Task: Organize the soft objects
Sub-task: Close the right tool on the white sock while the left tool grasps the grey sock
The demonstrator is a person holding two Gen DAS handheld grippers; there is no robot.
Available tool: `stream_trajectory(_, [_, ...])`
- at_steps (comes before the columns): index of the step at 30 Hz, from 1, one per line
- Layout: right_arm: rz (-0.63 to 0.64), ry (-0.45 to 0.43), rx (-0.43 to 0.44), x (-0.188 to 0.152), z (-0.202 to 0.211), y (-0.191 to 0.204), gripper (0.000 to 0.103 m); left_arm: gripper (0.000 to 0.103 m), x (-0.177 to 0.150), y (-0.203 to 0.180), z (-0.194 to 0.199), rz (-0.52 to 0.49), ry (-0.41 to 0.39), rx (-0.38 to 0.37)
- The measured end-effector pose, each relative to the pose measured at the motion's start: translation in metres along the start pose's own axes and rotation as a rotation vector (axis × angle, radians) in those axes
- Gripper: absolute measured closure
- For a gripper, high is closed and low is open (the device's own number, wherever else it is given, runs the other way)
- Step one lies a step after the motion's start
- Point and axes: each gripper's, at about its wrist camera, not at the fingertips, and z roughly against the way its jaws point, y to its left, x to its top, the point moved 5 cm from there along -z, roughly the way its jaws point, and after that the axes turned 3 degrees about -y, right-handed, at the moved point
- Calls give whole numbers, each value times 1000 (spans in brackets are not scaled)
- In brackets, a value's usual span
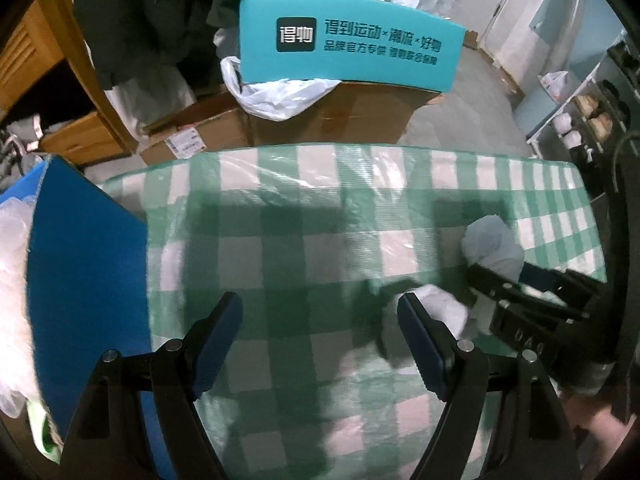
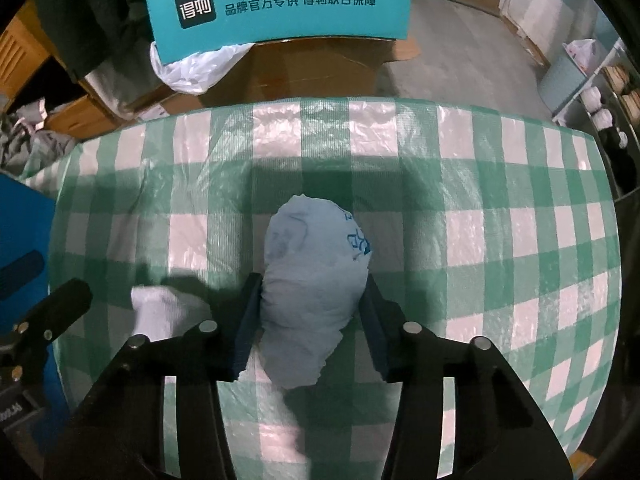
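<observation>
Green-and-white checked table (image 2: 500,184) under clear plastic, bearing a pale blue bundle (image 2: 316,280) and white bundle (image 2: 160,312).

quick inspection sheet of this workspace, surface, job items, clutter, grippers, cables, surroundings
surface: green and white checked cloth under clear plastic film
job's things: pale blue bundle on the cloth; white bundle beside it; blue bin at the left edge, holding soft white material
clutter: nothing seen on the cloth
grippers: right gripper closed around the pale blue bundle; left gripper open, empty
cables: nothing seen
surroundings: teal box, cardboard boxes, shoe rack
</observation>
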Motion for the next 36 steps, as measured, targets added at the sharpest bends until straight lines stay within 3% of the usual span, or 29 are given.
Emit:
stream_trajectory(11, [-16,-42,5,-17,32,-22,59,15,-4,-35,3,-16,-11,-68])
stream_trajectory(18, [-69,-31,1,-30,36,-51,59,14,-13,-60,-14,-68,30,-63])
stream_trajectory(22, [-98,-17,9,-37,34,-61,59,14,-19,-68,-25,-125,43,-14])
stream_trajectory(29, [-87,-10,27,-41,32,-61,59,15,-26,-71,-40,-112,71,-6])
stream_trajectory(31, [-76,-5,35,-42,32,-57,59,20,-27,-69,-41,-104,70,-3])
stream_trajectory(33, [-60,-6,40,-42,33,-53,59,43,-29,-66,-43,-99,72,-3])
stream_trajectory(35, [-43,-8,36,-42,34,-48,59,53,-30,-67,-44,-109,81,-5])
stream_trajectory(36, [-39,-9,35,-42,35,-47,59,65,-31,-68,-43,-120,75,-3])
